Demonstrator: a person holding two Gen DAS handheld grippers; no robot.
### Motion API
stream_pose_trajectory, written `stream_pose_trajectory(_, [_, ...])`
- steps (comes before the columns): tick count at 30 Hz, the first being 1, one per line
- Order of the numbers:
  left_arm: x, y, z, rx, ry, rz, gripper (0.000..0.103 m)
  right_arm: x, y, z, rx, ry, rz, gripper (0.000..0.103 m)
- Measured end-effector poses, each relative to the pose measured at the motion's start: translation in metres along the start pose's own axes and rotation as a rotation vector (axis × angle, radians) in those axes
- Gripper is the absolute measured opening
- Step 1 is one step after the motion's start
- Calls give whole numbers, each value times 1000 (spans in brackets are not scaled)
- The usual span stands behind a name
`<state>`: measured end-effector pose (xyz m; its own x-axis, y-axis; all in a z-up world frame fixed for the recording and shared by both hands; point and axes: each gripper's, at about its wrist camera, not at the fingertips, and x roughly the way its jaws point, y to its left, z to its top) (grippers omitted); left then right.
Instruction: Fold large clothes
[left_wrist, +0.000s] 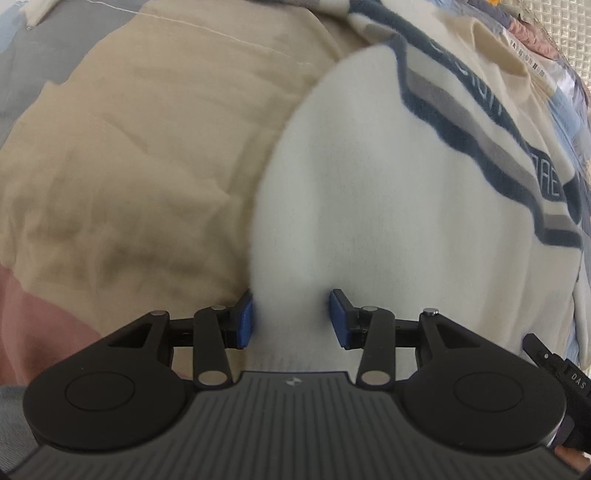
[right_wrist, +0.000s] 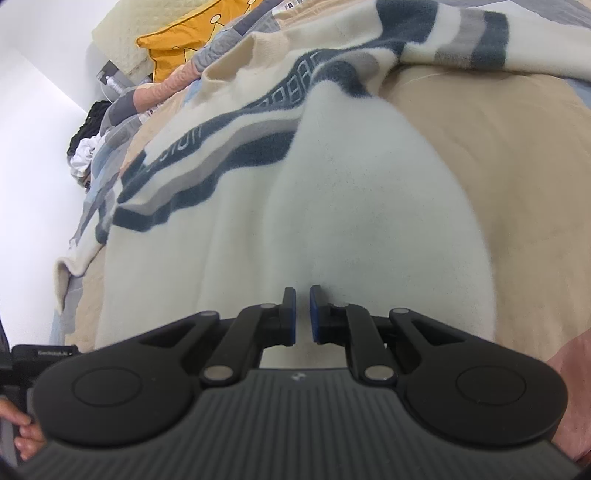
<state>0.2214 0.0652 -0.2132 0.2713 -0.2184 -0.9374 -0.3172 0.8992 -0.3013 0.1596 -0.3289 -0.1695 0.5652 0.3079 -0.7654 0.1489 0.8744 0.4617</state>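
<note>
A cream sweater (left_wrist: 369, 192) with navy and grey stripes lies spread on a beige bedspread (left_wrist: 129, 147), filling each frame's centre and right. Left tongs (left_wrist: 291, 319) stand open astride a fold; right tongs (right_wrist: 303, 314) are pinched closed against the fabric, grip unclear.

one sweater (left_wrist: 369, 206), two tongs (left_wrist: 291, 319), one cushion (right_wrist: 181, 48)
</note>
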Motion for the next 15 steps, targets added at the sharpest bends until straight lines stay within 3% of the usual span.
stream_pose_trajectory(1, [-1,0,-1,20,8,-16,45,0,1,0,-8,-1,-6,12])
stream_pose_trajectory(5, [-14,1,-3,77,31,-30,19,-2,11,-1,-79,-19,-39,12])
stream_pose_trajectory(11, [-50,3,-7,169,-4,-78,15,-9,25,-6,-177,-61,-54,12])
stream_pose_trajectory(15, [-52,6,-17,207,18,-30,15,-12,26,-7,-190,-59,-37,12])
